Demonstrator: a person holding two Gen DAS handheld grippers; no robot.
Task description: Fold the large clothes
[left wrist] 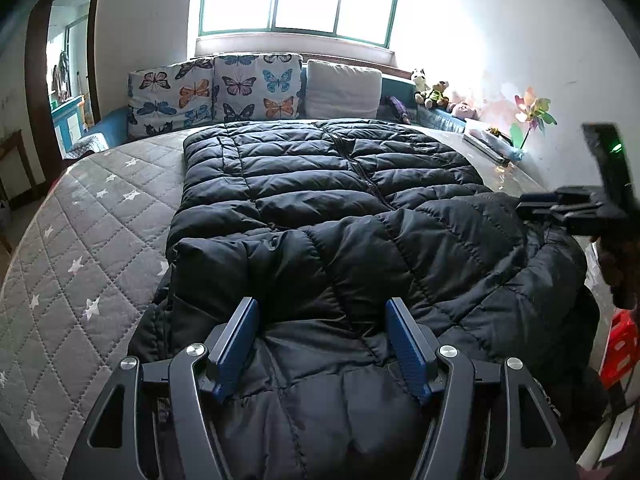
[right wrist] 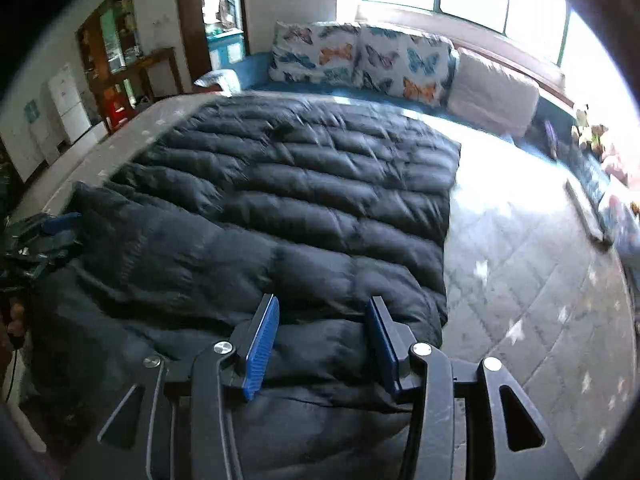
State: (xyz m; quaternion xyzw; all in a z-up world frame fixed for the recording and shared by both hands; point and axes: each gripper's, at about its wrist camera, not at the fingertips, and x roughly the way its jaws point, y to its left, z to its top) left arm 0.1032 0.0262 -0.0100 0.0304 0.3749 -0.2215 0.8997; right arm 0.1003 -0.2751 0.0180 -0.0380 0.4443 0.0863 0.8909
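A long black puffer coat [left wrist: 320,184] lies zip-up along the grey quilted star-print mattress [left wrist: 80,248]. One padded part is folded across its near end [left wrist: 360,252]. My left gripper [left wrist: 322,308] hovers open just over that near end, with no cloth pinched between the blue pads. The right gripper [left wrist: 536,204] shows at the coat's right side. In the right wrist view the coat [right wrist: 280,184] is blurred. My right gripper [right wrist: 322,306] is open above its near right part, and the pads press on nothing. The left gripper [right wrist: 60,220] shows at the far left edge.
Butterfly-print pillows [left wrist: 216,92] and a white pillow [left wrist: 344,90] line the head of the bed under the window. Plush toys [left wrist: 432,92], a pinwheel [left wrist: 534,114] and a flat box [left wrist: 486,142] sit along the right wall. A red stool [left wrist: 620,348] stands beside the bed.
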